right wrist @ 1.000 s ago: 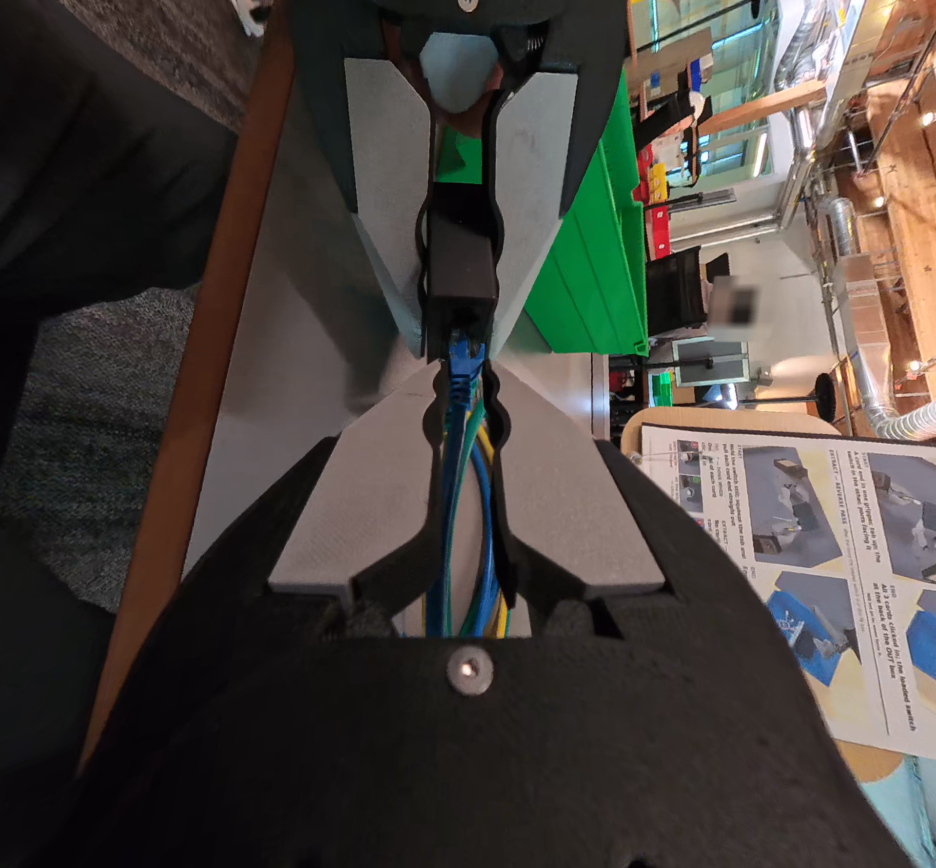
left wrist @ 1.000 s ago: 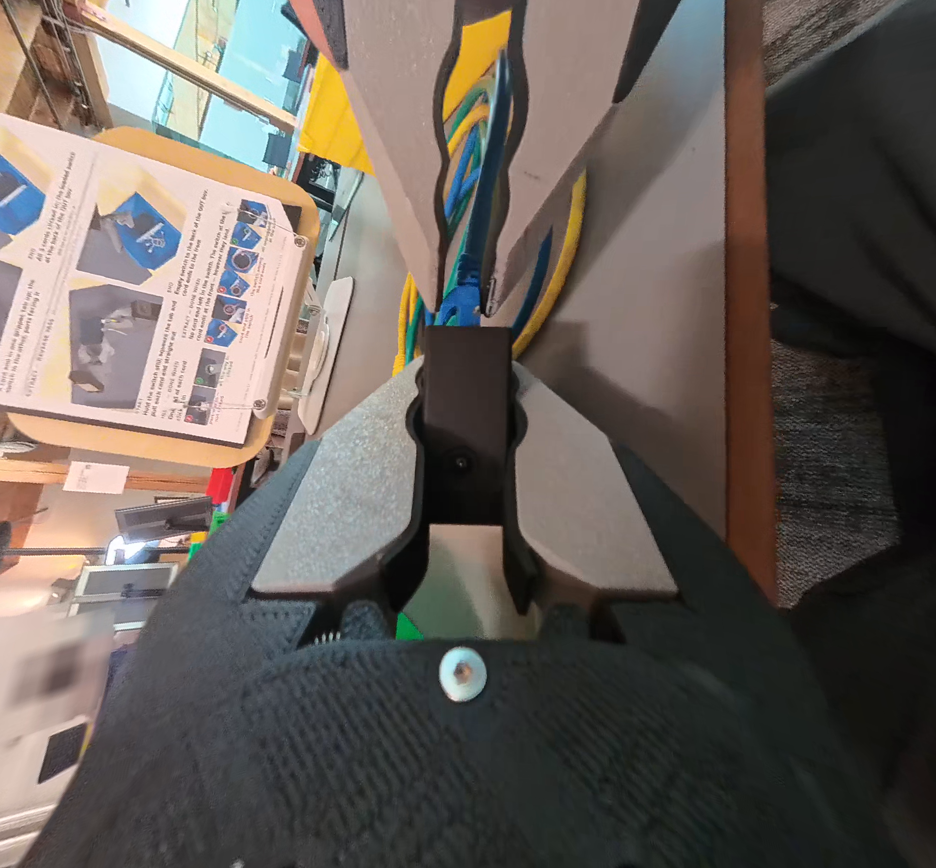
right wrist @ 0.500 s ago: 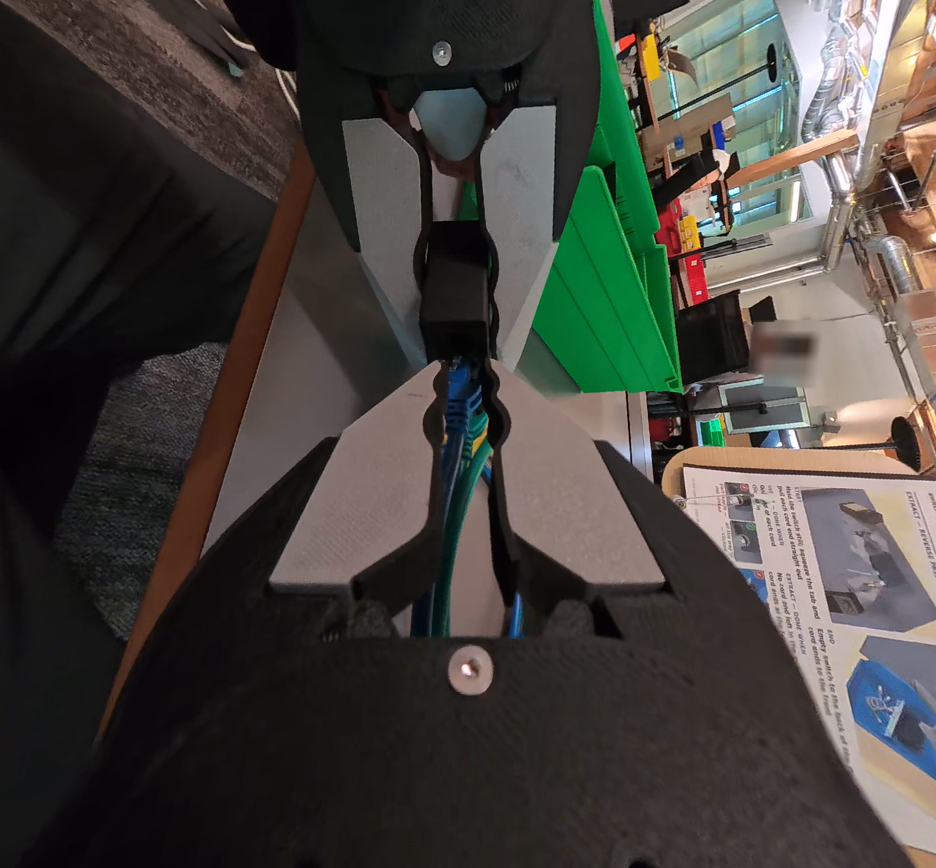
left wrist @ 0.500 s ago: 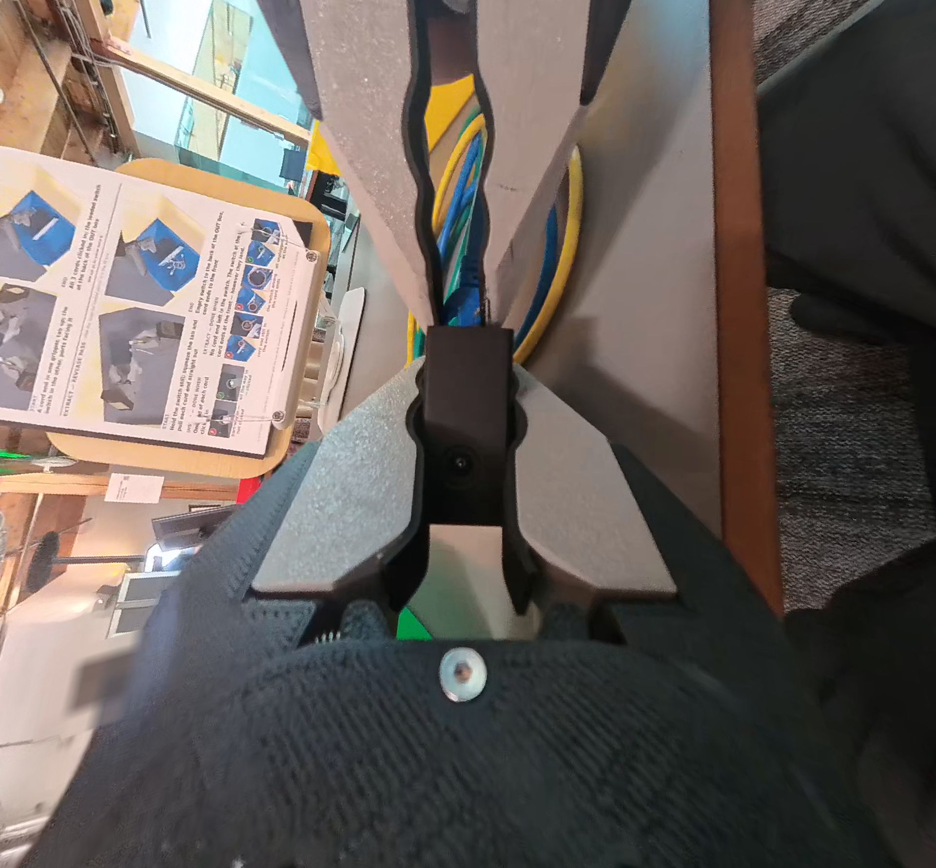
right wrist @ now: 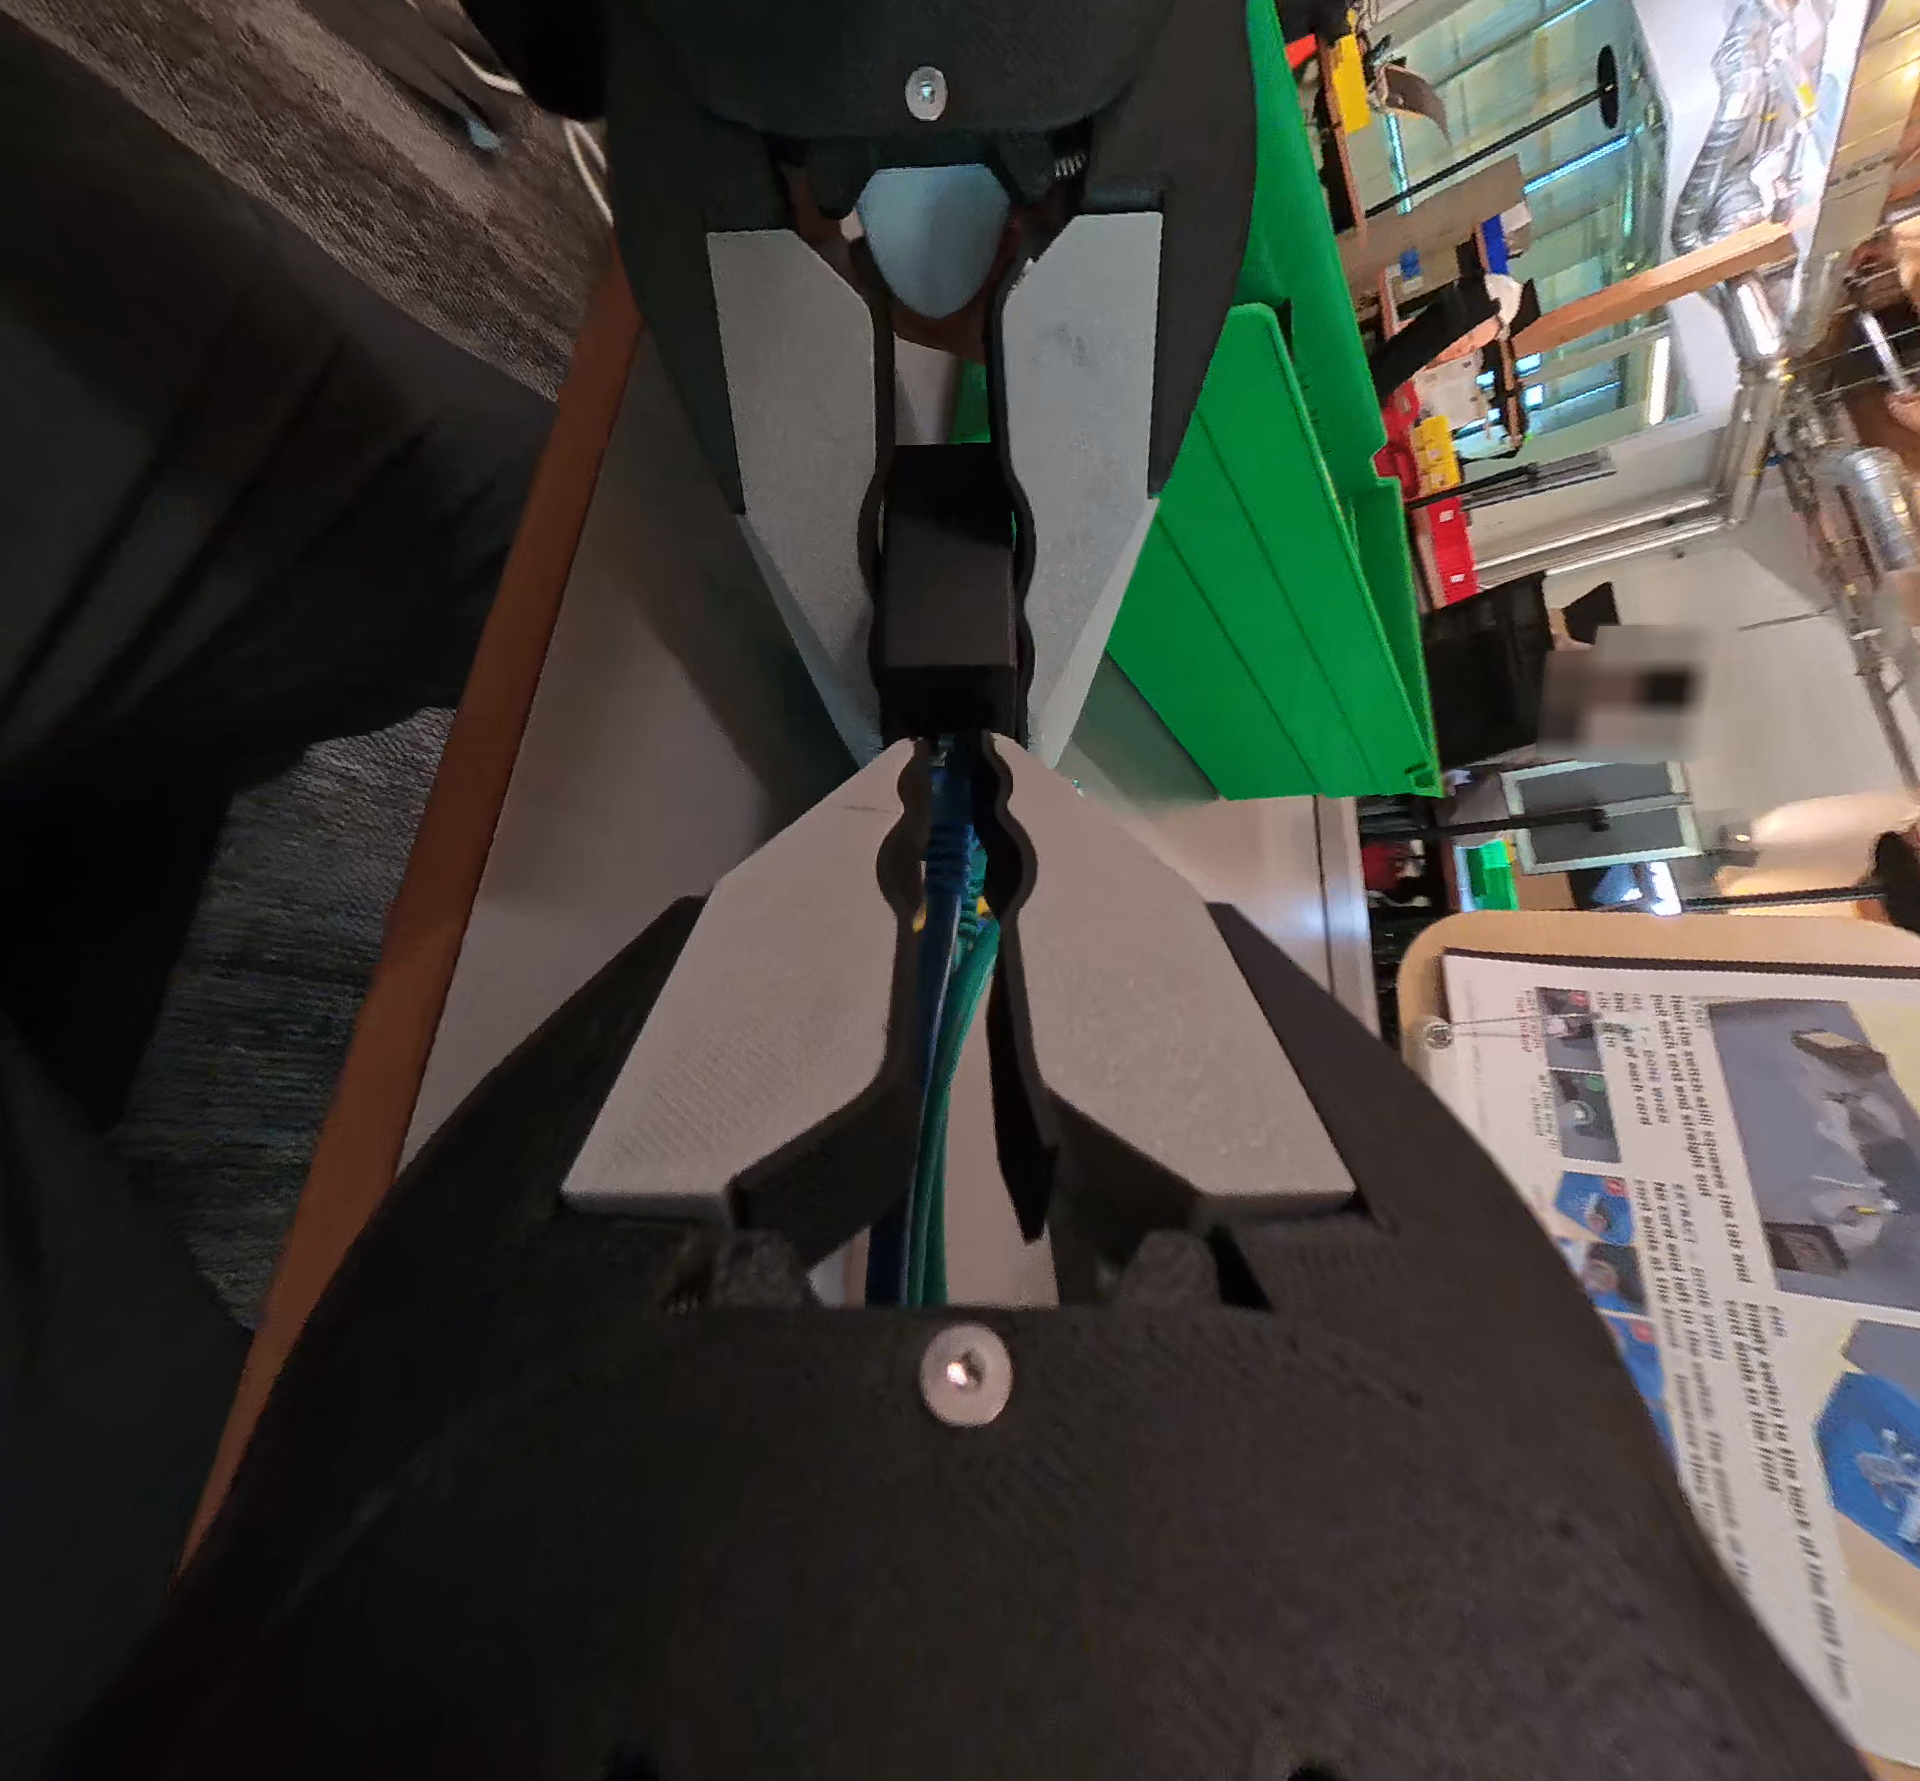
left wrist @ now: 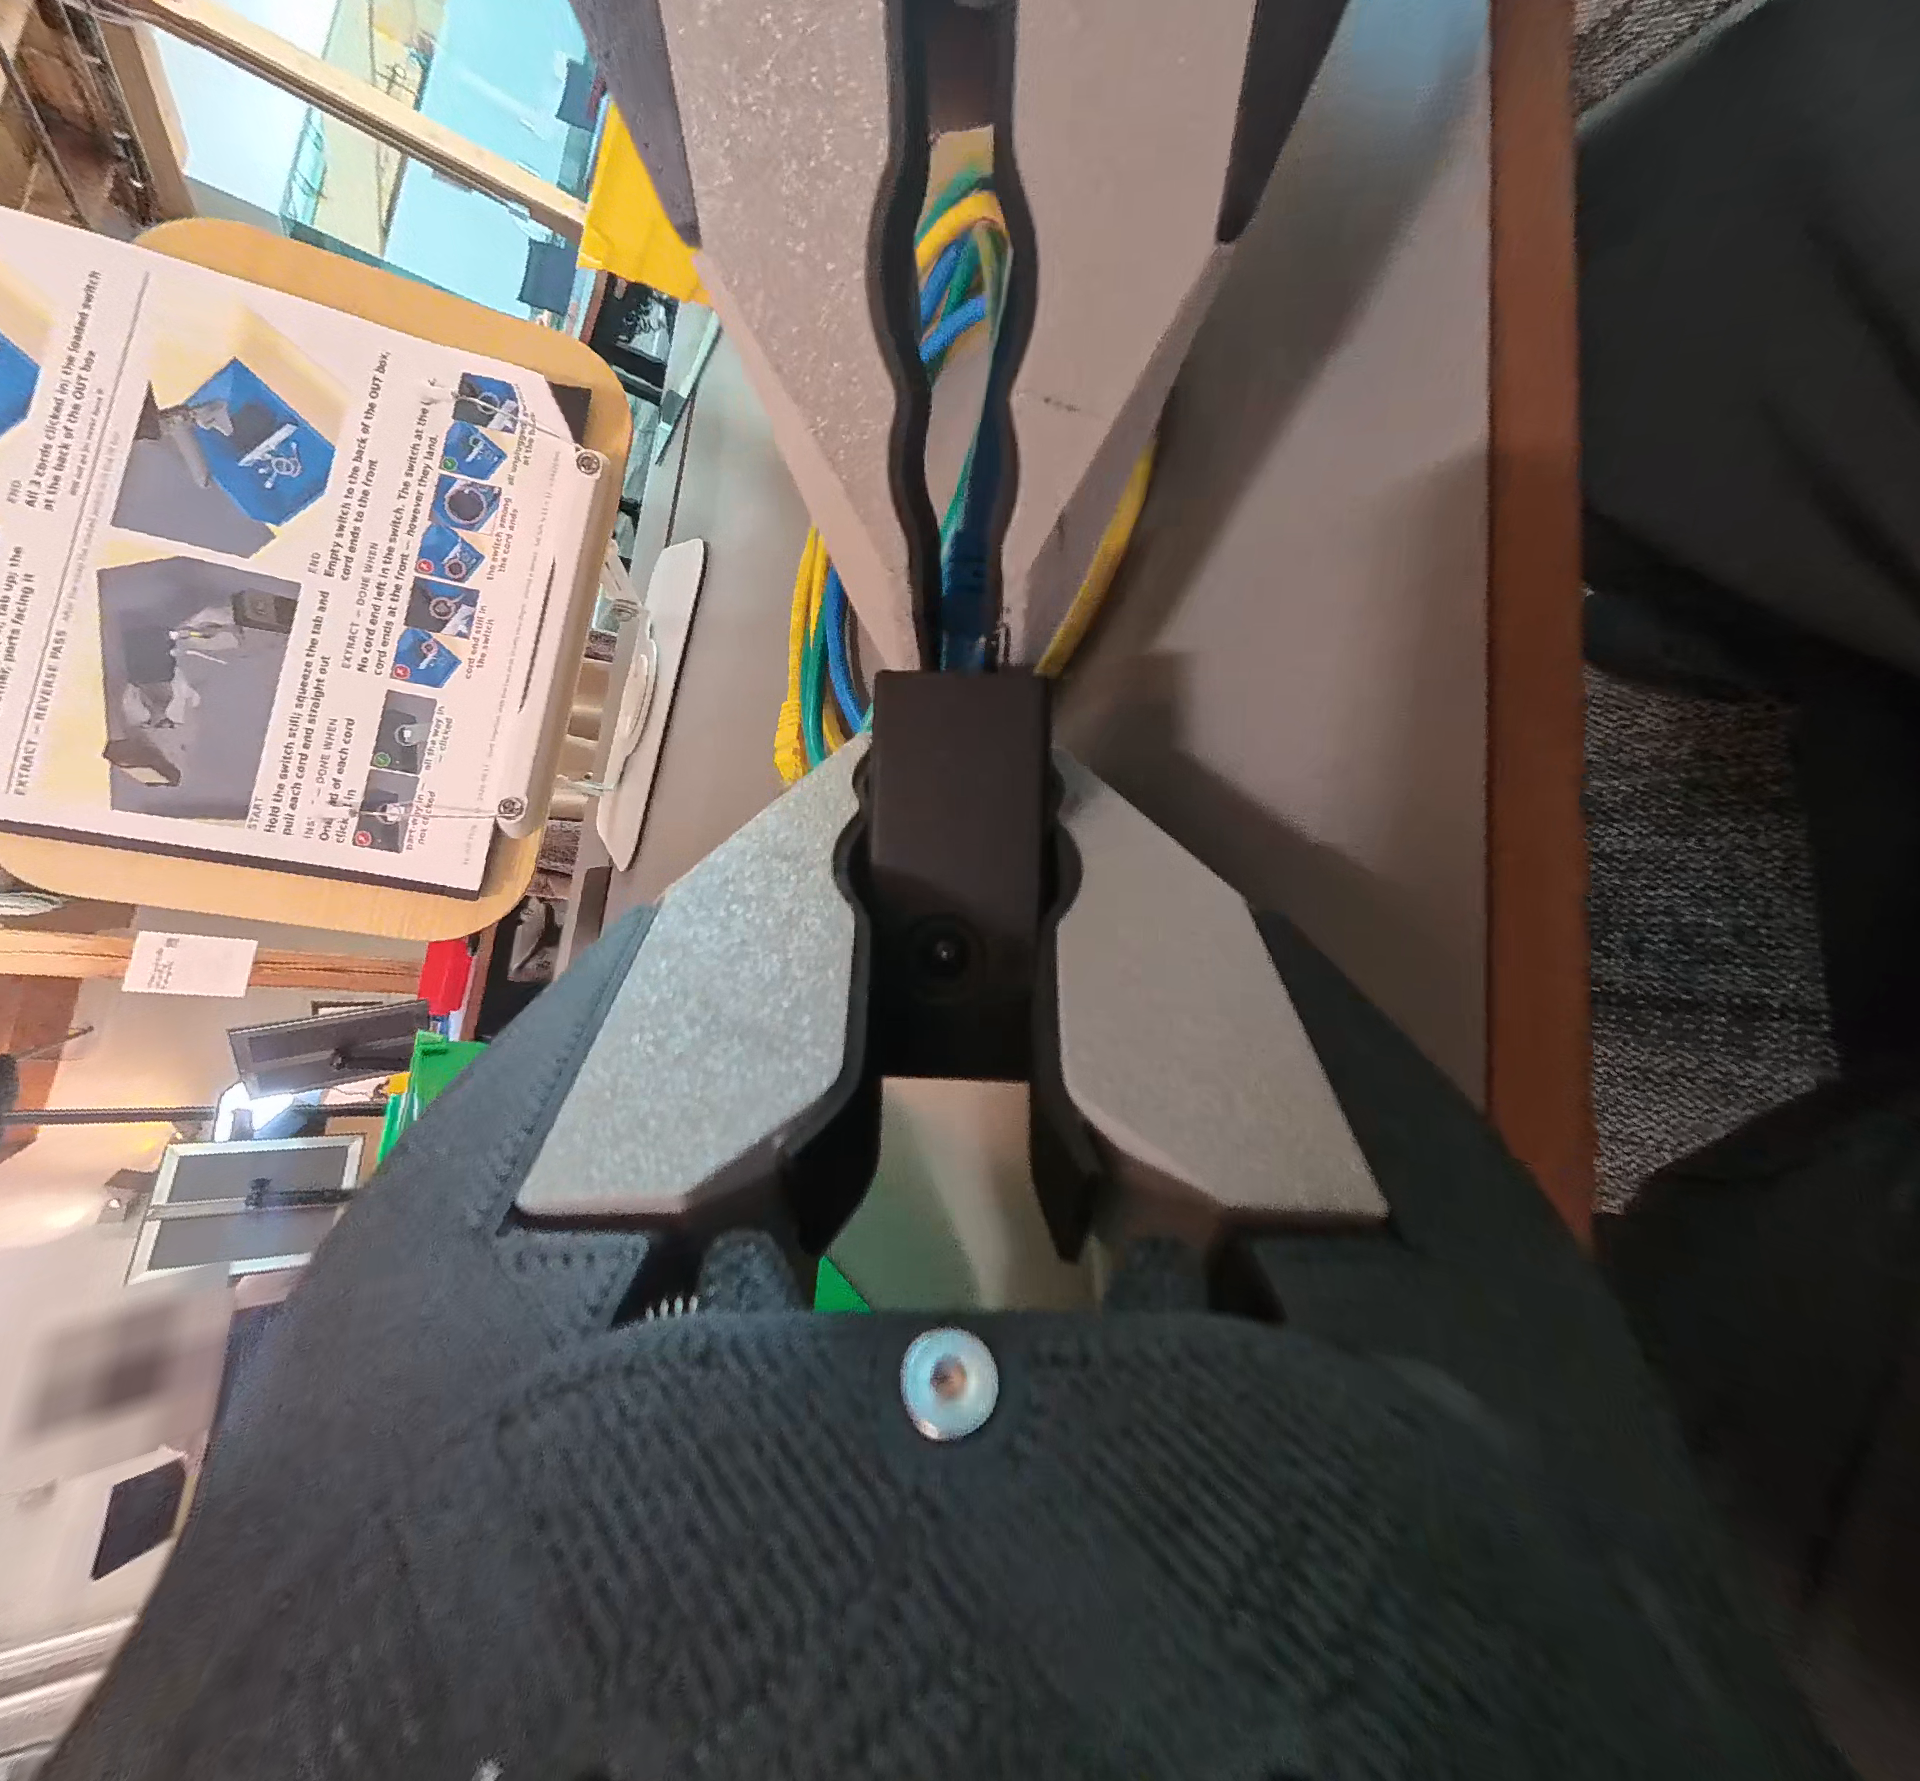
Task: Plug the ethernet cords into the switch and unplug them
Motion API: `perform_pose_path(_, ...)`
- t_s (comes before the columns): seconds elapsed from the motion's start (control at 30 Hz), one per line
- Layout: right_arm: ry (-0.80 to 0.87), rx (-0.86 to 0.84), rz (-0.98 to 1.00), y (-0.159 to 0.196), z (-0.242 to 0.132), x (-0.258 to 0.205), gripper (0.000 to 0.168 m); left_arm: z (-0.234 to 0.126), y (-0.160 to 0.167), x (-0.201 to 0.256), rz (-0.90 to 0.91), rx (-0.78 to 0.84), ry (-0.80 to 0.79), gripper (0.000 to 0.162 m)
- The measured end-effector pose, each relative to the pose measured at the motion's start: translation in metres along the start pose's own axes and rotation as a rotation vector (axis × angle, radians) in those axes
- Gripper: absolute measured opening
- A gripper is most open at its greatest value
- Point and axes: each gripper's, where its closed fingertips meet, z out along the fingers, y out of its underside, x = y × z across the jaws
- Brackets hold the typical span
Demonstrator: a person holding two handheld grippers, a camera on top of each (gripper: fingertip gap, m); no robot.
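**Blue plug meets the switch**

Black plastic clamped in grey pads: the left gripper [left wrist: 961, 796] has its jaws closed tight on the small black switch [left wrist: 956, 858], holding it off the grey table [left wrist: 1340, 526] near the wooden front edge. Facing it tip to tip, the right gripper [right wrist: 954, 775] is pinched shut on the blue ethernet cord [right wrist: 943, 910] just behind its plug.

A second ago the blue connector's boot showed plainly between the two sets of tips; now the right gripper's tips have pushed up nearly against the switch's face, and only a sliver of the plug shows at the port. That reads as the cord going in, or just seated. Whether the latch has clicked I cannot tell from here.

Green cord [right wrist: 951, 1097] runs through the same gap alongside the blue one, though it looks loose, not gripped. More cable, yellow cord [left wrist: 805, 651] among it, lies coiled on the table behind the right gripper. A green bin [right wrist: 1288, 609] sits at the far side of the table, and an instruction sheet [left wrist: 260, 578] on a board stands beyond that.

If the plug is home, the next call is releasing the cord without tugging it back out.
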Motion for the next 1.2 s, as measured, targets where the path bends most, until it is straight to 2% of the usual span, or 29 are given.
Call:
perform_pose_path(0.03,-0.010,0.007,0.019,0.000,0.000,0.001,0.003,0.000,0.000,-0.001,-0.004,0.002,0.001,0.026)
perform_pose_path(0.13,-0.043,0.053,0.102,-0.004,-0.005,0.002,0.003,-0.002,-0.006,-0.001,-0.055,0.040,0.051,0.027)
perform_pose_path(0.3,0.065,0.066,0.015,-0.009,-0.011,0.010,0.004,0.002,-0.003,-0.002,-0.047,0.023,0.035,0.027)
perform_pose_path(0.4,0.065,0.071,0.018,-0.013,-0.017,0.013,0.001,0.000,-0.001,-0.003,-0.075,0.018,0.043,0.027)
perform_pose_path(0.53,0.047,0.056,0.022,-0.013,-0.019,0.012,0.015,0.000,-0.003,0.000,-0.038,0.008,0.044,0.027)
perform_pose_path(0.87,0.012,-0.008,-0.010,0.002,-0.013,0.003,0.015,0.001,-0.007,0.001,-0.017,0.011,0.050,0.027)
perform_pose_path(0.97,-0.003,0.014,-0.011,-0.002,-0.012,0.000,0.004,0.000,-0.007,0.001,-0.017,0.012,0.048,0.027)
perform_pose_path(1.1,0.008,0.017,-0.009,-0.003,-0.011,0.001,0.004,-0.001,-0.006,0.000,-0.016,0.011,0.045,0.027)
perform_pose_path(1.2,0.033,0.029,-0.008,-0.004,-0.014,0.006,0.010,-0.001,-0.006,0.000,-0.018,0.012,0.050,0.027)
